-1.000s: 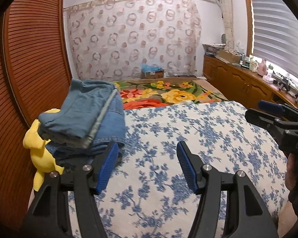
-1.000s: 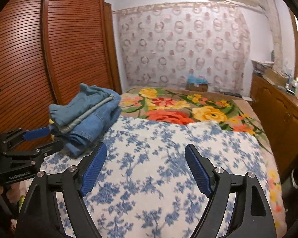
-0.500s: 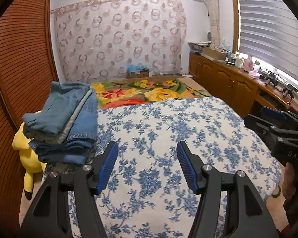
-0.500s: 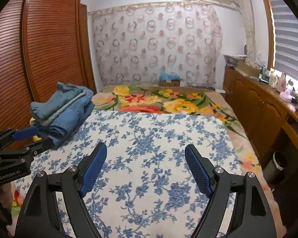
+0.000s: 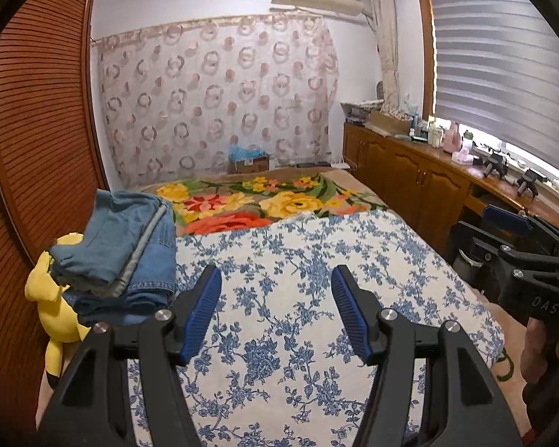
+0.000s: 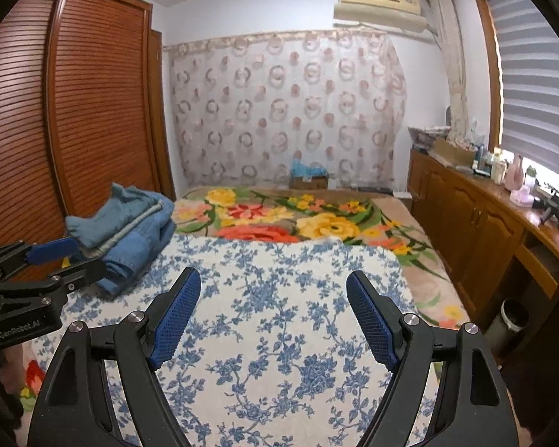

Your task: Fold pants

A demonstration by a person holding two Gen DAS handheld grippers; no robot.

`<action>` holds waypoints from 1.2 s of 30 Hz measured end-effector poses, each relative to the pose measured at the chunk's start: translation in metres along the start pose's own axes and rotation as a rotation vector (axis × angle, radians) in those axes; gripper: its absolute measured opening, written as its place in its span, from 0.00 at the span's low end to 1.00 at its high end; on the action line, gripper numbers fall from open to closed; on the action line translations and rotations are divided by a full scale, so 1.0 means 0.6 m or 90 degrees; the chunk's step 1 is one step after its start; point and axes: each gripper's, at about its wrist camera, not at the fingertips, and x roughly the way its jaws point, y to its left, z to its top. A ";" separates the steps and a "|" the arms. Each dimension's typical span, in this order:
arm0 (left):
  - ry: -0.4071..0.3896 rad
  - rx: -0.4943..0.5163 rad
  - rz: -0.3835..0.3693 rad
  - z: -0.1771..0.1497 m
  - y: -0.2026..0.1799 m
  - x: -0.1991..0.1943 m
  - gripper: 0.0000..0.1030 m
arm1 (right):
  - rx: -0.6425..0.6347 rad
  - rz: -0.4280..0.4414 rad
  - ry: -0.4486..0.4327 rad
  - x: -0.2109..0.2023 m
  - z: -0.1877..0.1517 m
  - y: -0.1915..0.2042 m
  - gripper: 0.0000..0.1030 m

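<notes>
A stack of folded blue denim pants lies at the left edge of the bed, on the blue-flowered white sheet; it also shows in the right wrist view. My left gripper is open and empty, held above the sheet to the right of the stack. My right gripper is open and empty above the sheet's middle. Each gripper shows at the edge of the other's view, the right one and the left one.
A yellow plush toy hangs beside the stack, against the brown louvred wardrobe. A bright floral blanket covers the far half of the bed. Wooden cabinets with clutter line the right wall; a bin stands below.
Both grippers have drawn back and up from the bed, so the pants stack looks smaller and farther off. Both stay open and empty.
</notes>
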 end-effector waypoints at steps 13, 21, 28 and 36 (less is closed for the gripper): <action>-0.064 -0.007 0.025 0.012 0.017 -0.072 0.59 | -0.002 0.000 -0.054 -0.046 0.022 0.023 0.80; -0.069 -0.017 0.035 0.008 0.030 -0.078 0.59 | 0.000 -0.002 -0.059 -0.051 0.022 0.026 0.80; -0.068 -0.017 0.035 0.006 0.028 -0.077 0.59 | 0.003 -0.006 -0.057 -0.051 0.024 0.022 0.80; -0.068 -0.017 0.035 0.006 0.027 -0.078 0.59 | 0.004 -0.007 -0.057 -0.053 0.023 0.021 0.80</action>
